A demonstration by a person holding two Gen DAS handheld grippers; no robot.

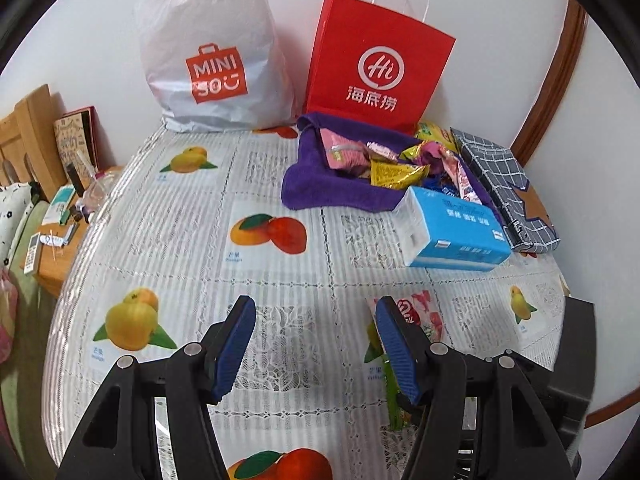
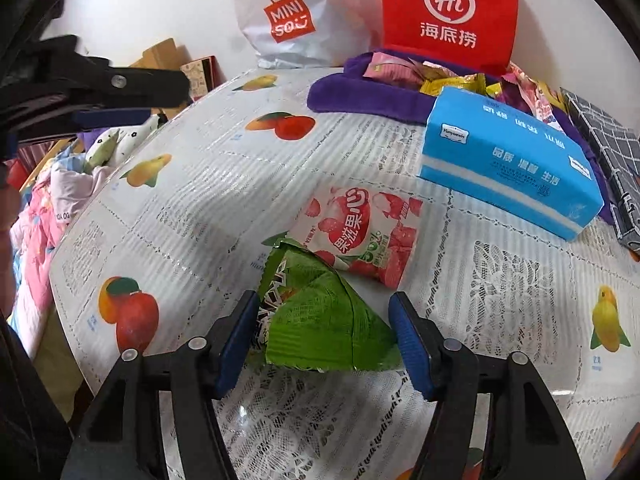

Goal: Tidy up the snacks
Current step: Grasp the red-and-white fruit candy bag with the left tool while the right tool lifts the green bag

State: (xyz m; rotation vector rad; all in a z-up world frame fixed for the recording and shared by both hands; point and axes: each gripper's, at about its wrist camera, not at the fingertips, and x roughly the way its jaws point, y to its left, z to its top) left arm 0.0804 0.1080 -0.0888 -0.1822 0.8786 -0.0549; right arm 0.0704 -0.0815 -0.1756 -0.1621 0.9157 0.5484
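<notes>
A green triangular snack packet (image 2: 320, 316) lies on the table between the open fingers of my right gripper (image 2: 324, 340), its edges close to both pads. A pink strawberry snack pouch (image 2: 360, 232) lies just beyond it, touching it. In the left wrist view the pouch (image 1: 420, 312) and a sliver of the green packet (image 1: 394, 400) show behind the right finger. My left gripper (image 1: 316, 344) is open and empty above the tablecloth. A pile of several wrapped snacks (image 1: 396, 164) sits on a purple towel (image 1: 320, 188) at the back; the pile also shows in the right wrist view (image 2: 452, 76).
A blue tissue pack (image 1: 452, 232) lies in front of the towel. A red paper bag (image 1: 380, 60) and a white plastic bag (image 1: 216, 64) stand against the wall. A checked cloth pouch (image 1: 508, 184) lies at the right. A cluttered wooden nightstand (image 1: 60, 236) stands left of the table.
</notes>
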